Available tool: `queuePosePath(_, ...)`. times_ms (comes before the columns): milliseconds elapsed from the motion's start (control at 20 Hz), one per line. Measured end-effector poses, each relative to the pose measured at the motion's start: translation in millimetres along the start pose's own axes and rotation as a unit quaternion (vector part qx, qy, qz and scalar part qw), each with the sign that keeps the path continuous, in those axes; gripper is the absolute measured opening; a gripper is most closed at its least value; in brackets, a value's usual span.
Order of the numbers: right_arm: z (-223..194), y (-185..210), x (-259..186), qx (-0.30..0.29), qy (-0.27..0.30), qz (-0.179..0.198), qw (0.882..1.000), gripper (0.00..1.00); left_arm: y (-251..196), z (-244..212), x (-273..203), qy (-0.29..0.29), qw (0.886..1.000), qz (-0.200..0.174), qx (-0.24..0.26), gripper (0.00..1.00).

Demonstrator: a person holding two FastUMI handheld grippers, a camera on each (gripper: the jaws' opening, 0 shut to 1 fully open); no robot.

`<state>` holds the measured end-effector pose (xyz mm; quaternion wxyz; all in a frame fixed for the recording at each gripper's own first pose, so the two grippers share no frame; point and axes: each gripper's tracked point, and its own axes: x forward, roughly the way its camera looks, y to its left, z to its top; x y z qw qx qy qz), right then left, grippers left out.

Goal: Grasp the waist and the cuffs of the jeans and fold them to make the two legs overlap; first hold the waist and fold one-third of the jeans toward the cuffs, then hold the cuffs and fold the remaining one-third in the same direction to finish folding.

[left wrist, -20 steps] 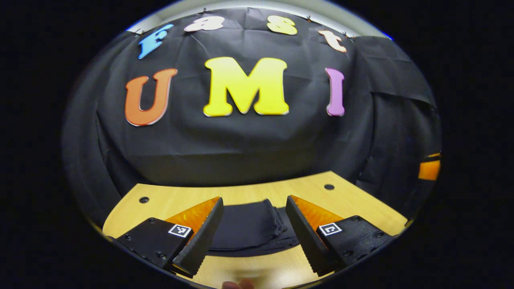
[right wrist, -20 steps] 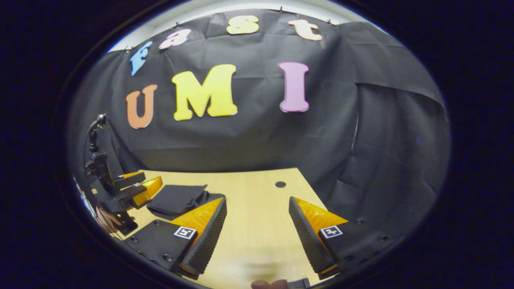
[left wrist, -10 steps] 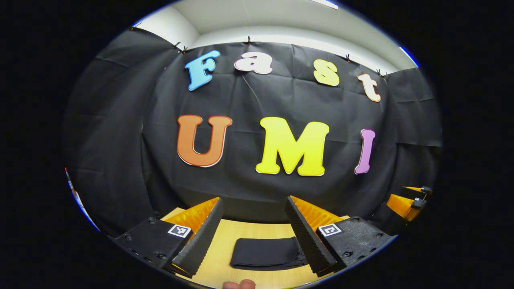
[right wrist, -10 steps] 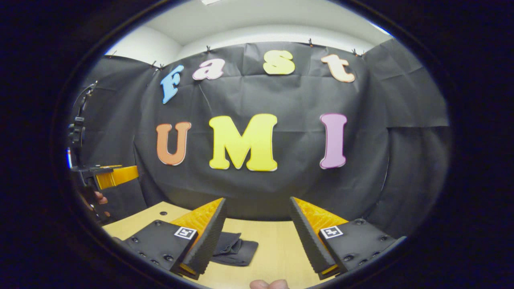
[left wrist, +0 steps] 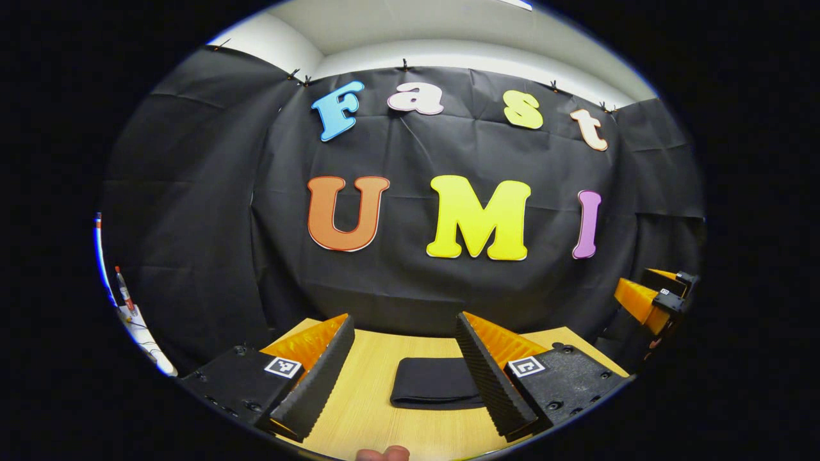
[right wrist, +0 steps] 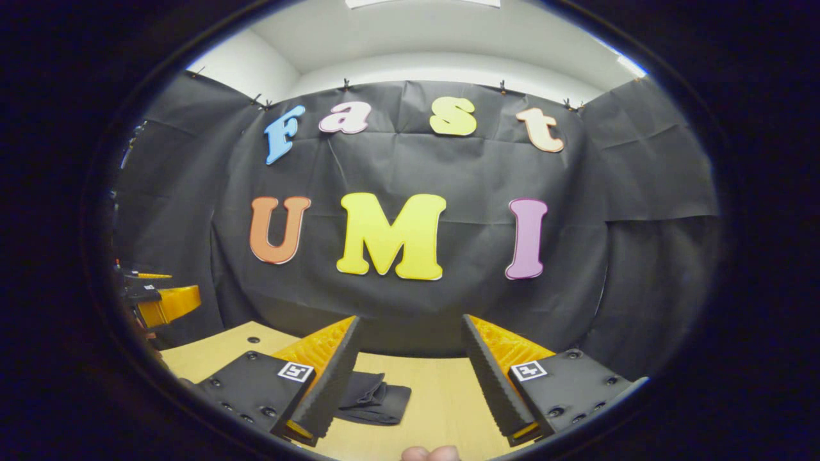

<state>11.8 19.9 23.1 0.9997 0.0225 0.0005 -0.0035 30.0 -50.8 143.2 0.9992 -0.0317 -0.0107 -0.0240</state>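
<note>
The dark jeans (left wrist: 430, 383) lie folded into a small flat packet on the wooden table (left wrist: 365, 410). In the left gripper view my left gripper (left wrist: 405, 333) is open and held above the table, apart from the packet, nothing between its fingers. In the right gripper view the same jeans (right wrist: 375, 398) lie low left of centre, partly behind the left finger. My right gripper (right wrist: 410, 333) is open and empty too, raised above the table. Each gripper appears at the other view's edge: the right gripper (left wrist: 650, 301) at far right, the left gripper (right wrist: 160, 304) at far left.
The black cloth wall (left wrist: 410, 288) stands close behind the table's far edge. Small round holes (right wrist: 254, 340) mark the tabletop. A white stand with cables (left wrist: 138, 320) is at the far left of the left gripper view. A fingertip (right wrist: 429, 453) peeks in at the bottom edge.
Both grippers have lifted and tilted up away from the table, so the folded jeans sit lower and smaller in view. Both stayed open. The jeans have not moved.
</note>
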Motion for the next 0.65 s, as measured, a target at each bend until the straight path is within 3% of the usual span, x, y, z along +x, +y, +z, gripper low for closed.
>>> queuePosePath(650,4.8,11.5,-4.4,0.006,0.005,0.005,1.0,0.94,-6.3,10.5,-0.8,-0.015,1.0,-0.018,0.007,1.0)
